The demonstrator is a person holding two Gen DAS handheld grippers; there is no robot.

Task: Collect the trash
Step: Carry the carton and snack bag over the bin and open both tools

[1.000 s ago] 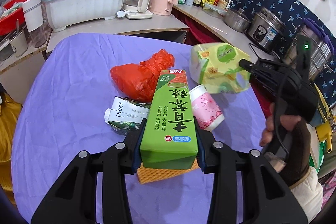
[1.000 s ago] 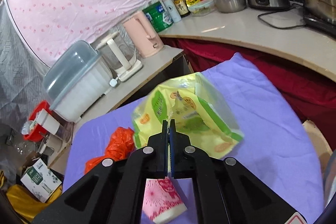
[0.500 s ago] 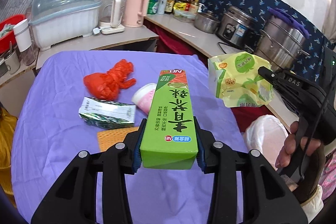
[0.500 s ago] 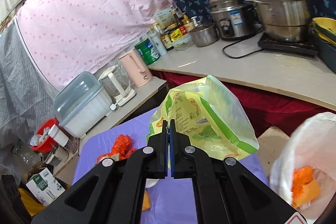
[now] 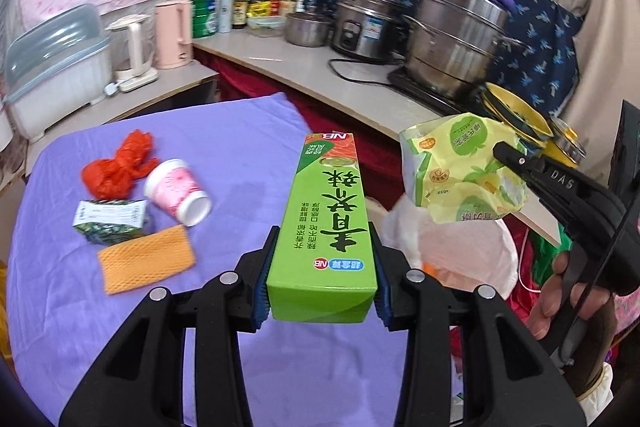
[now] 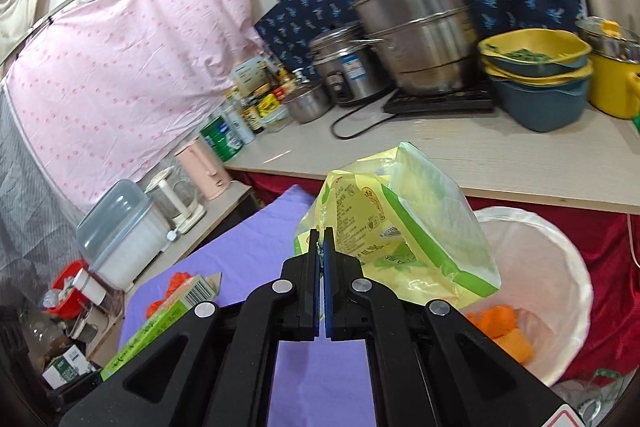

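Two tools are in the air by the edge of a desk draped in purple cloth, beside a white-lined trash bin that already has orange scraps in it. Largest of the held trash is a crumpled yellow-green snack bag, pinched at its edge by the right tool, whose jaws are pressed together on the plastic; the bag hangs above the bin's near rim. Next, a long green carton sits clamped lengthwise between the blue pads of the left tool, jaws narrow around its width, over the desk's edge. On the cloth lie an orange mesh cloth, a red plastic bag, a small crushed green carton and a pink paper cup on its side.
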